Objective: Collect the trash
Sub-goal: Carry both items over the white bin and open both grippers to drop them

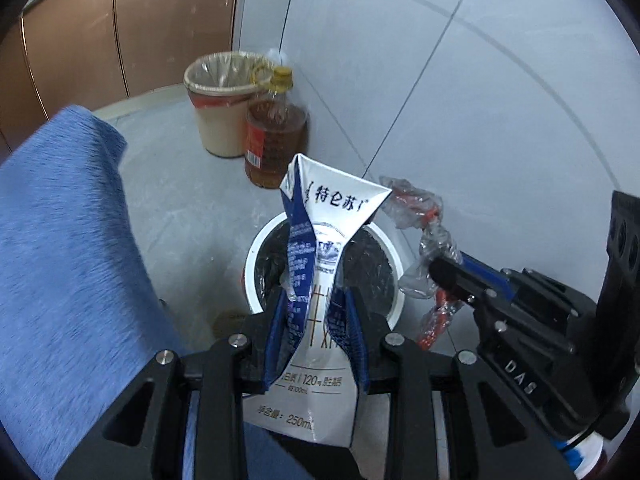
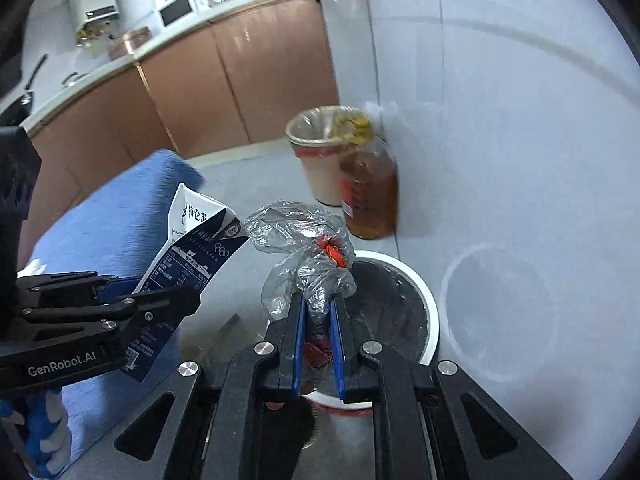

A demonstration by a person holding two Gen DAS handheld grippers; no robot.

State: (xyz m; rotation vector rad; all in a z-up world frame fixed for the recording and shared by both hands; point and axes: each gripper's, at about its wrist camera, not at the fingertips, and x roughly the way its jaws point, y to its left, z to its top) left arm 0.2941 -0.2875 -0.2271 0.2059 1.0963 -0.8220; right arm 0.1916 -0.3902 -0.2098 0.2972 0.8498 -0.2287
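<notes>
Two handheld grippers meet above a white-rimmed bin lined with a black bag, each carrying a piece of rubbish. The left gripper has its blue-padded jaws drawn in narrow on a flattened white-and-blue milk carton, pinching it at the waist so the printed top flares upward over the bin's near rim; the label reads 250 mL. To the right of the bin's opening, the right gripper clamps a crumpled clear plastic wrapper with red-orange printing, the film bunching out beyond its fingertips.

From the right wrist, the same wrapper stands up from jaws closed tight on it, directly over the bin's left rim, with the carton held tilted by the left gripper just left of the bin.

Beyond the bin, against the pale tiled wall, stands a large amber bottle of cooking oil with a yellow cap and handle, touching or nearly touching a cream wastebasket fitted with a clear liner. A blue cloth-covered surface fills the area left of the bin. Brown cabinet fronts run behind the wastebasket, under a countertop crowded with kitchen appliances.
</notes>
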